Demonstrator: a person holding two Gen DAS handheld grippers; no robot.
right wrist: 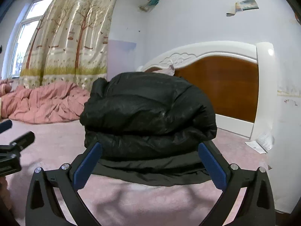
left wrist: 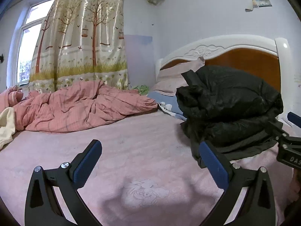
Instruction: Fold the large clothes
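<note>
The black coat (right wrist: 148,113) lies folded in a puffy stack on the pink bed (left wrist: 131,150), just in front of the headboard (right wrist: 222,86). Right tongs (right wrist: 150,162) are spread wide, released, with the blue pads either side of the coat's near bottom edge and gripping nothing. Left tongs (left wrist: 150,162) are also released, over bare sheet on the side of the coat away from the headboard post.

The fold looks nearly done, but the padding is springy: with nothing pressing it, the top layer could puff up and slide off toward the pink quilt (left wrist: 80,105). A nudge from the right tongs at the loose lower hem could drag that layer out and undo the stack.
</note>
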